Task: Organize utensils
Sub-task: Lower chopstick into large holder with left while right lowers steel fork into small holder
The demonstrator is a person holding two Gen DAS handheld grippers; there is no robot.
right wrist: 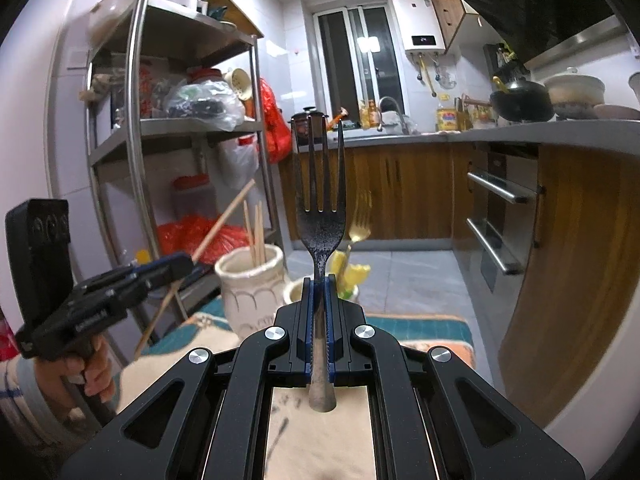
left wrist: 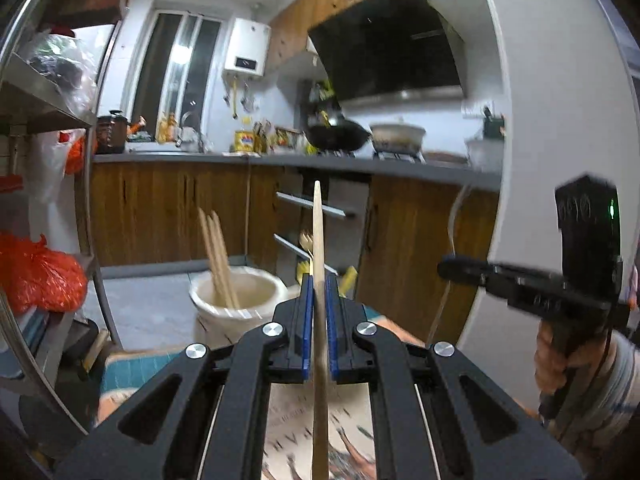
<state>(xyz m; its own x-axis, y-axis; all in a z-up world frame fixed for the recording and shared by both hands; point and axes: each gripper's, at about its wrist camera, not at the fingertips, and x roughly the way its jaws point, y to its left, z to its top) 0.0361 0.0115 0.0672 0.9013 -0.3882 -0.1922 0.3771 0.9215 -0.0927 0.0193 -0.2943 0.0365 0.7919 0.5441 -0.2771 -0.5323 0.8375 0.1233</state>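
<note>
risk first, in order of size of the parts involved. table cloth (right wrist: 420,330): both holders stand near its far edge, so a sideways knock from either tool could tip one over or push it off.

white ceramic holder (right wrist: 250,286): tall and narrow, with several chopsticks (right wrist: 256,232) leaning inside. the left gripper (left wrist: 318,300) is pinching one long wooden chopstick (left wrist: 317,232) between its blue pads, held upright with much of its length projecting above and below the grip. judged hazard: the long lever can pivot in the pads during lowering, so the tip may strike the holder rim or the standing sticks instead of entering.

small holder (right wrist: 296,290): sits just beside the white one, partly hidden behind the right tool, with a gold fork (right wrist: 360,220) and a yellow item rising from it. its opening is barely visible; aiming from this view is uncertain.

right gripper (right wrist: 319,300): pressed together on the handle of a dark fork (right wrist: 322,184), tines up. judged hazard: the smooth metal handle may slide down through the pads, and the two tools work near each other, so a collision is possible.

appearance: dark fork has a speckled black head, four straight tines, a dull steel handle end. wooden chopstick is pale, plain, tapered.
</note>
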